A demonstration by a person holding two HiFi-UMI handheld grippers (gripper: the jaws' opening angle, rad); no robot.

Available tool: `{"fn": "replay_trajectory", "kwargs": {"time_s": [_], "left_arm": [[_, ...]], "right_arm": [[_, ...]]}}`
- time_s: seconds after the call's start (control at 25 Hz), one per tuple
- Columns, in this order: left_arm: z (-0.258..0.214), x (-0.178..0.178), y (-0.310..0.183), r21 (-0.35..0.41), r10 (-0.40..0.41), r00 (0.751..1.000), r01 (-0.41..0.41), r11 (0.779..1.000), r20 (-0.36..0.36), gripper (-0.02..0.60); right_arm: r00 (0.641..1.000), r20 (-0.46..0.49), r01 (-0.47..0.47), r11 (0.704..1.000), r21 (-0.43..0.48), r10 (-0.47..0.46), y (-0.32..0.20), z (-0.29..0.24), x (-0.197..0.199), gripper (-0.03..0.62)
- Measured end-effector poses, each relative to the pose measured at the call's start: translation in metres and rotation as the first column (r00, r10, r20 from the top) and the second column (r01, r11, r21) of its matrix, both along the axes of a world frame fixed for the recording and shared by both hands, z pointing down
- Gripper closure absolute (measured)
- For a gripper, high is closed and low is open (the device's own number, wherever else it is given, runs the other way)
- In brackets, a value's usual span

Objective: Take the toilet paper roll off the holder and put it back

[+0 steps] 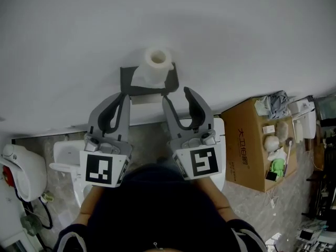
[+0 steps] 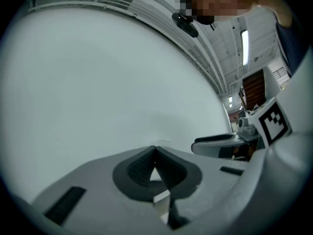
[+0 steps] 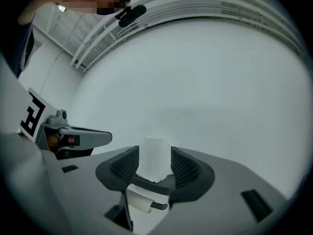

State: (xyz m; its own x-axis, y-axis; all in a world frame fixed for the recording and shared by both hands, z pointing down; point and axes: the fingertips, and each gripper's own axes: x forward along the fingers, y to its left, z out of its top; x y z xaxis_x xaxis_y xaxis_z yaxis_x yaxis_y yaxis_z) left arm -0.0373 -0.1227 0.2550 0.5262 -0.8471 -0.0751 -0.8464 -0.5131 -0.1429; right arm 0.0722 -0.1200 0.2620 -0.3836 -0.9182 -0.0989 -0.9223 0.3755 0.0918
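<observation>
While both tools point toward the holder (image 1: 126,80), the left gripper (image 1: 125,96) sits at its left corner with fingers pressed together, holding nothing. The right gripper (image 1: 177,96) is just short of the holder's right end, its fingers spread and pinching nothing. The toilet paper roll (image 1: 156,62) stands upright on top of the holder, with the white wall (image 1: 236,35) behind.

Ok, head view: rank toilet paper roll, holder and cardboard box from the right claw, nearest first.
1. The holder, just ahead of the right claw.
2. The toilet paper roll, atop the holder.
3. The cardboard box, far right.
</observation>
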Motion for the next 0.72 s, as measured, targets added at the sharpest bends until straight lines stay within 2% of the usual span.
{"fn": "replay_trajectory", "kwargs": {"time_s": [0.32,0.72], "left_arm": [[-0.003,0.012,-0.011,0.002,-0.122,0.992,0.122,0.993,0.003,0.58],[-0.008,0.017,-0.018,0.011,-0.262,0.965,0.262,0.965,0.007,0.58]], "right_arm": [[0.988,-0.009,0.154,0.988,-0.026,-0.155,-0.02,0.0,-0.003,0.376],[0.958,-0.038,0.28,0.956,-0.089,-0.284,-0.043,0.005,-0.011,0.339]]}}
